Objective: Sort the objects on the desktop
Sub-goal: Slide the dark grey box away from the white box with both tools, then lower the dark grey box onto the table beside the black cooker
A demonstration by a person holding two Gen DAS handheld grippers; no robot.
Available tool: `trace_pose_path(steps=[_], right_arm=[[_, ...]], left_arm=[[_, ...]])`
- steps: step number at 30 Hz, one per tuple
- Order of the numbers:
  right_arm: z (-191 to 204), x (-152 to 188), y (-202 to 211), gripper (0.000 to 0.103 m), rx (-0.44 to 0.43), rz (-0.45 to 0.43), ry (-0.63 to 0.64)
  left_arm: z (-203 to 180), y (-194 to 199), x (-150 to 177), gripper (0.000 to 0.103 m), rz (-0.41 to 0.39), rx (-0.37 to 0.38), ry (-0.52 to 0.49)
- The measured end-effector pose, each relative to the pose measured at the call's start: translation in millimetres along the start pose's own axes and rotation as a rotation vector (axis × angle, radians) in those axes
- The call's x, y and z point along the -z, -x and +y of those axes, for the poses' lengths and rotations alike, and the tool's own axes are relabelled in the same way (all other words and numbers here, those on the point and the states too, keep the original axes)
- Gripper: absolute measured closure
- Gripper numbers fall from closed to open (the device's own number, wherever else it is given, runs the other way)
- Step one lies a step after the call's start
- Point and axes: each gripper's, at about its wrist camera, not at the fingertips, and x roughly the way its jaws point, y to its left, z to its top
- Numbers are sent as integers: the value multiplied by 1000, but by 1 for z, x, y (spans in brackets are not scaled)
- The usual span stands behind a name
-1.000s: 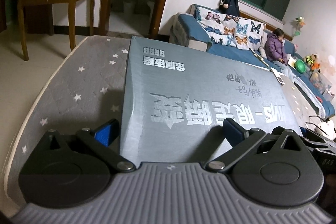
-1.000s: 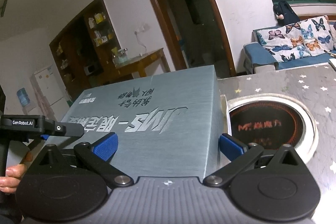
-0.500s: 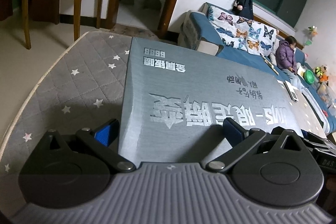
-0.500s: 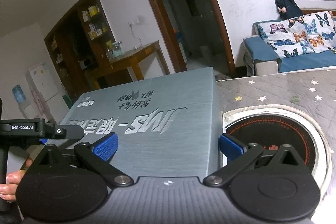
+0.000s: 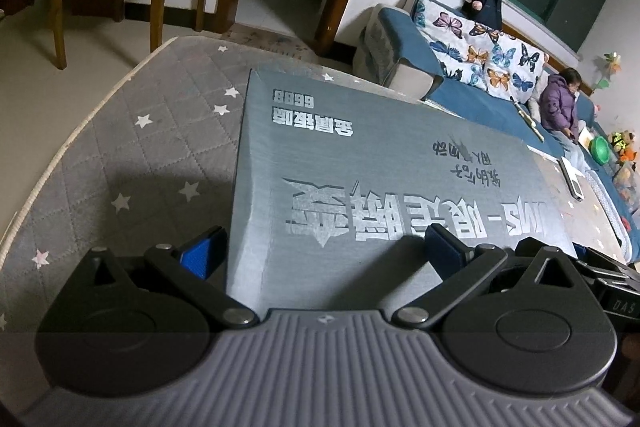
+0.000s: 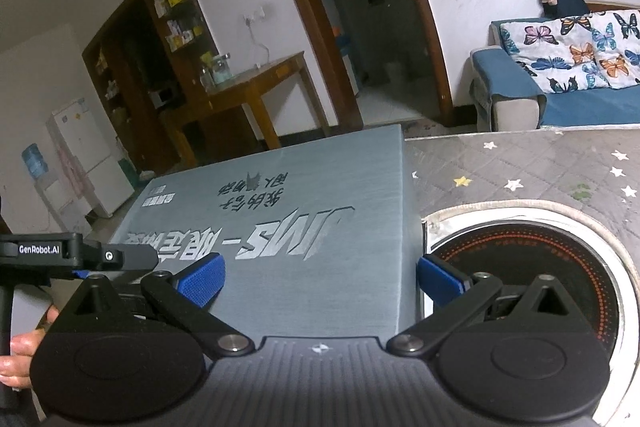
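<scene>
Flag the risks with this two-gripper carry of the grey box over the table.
1. Each gripper, left and right, only straddles a near corner of the wide grey box; whether the pads clamp it is unclear, so it may sag or slip.
2. The inset round cooktop lies beside the box; an edge could catch its rim.

sofa, wooden table, fridge
</scene>
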Motion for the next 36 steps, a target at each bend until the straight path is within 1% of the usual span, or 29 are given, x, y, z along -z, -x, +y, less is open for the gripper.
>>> trace_pose_path(steps=[5, 25, 36], right_arm=[[-2, 1, -4, 0, -2, 16, -6], [-6, 7, 0, 0, 0, 22, -30], [-10, 10, -6, 0, 5, 30, -38]], left_arm=[[4, -7, -1, 0, 18, 4, 15], [7, -14, -1, 0, 53, 20, -18], [8, -30, 2, 0, 91, -8, -4]])
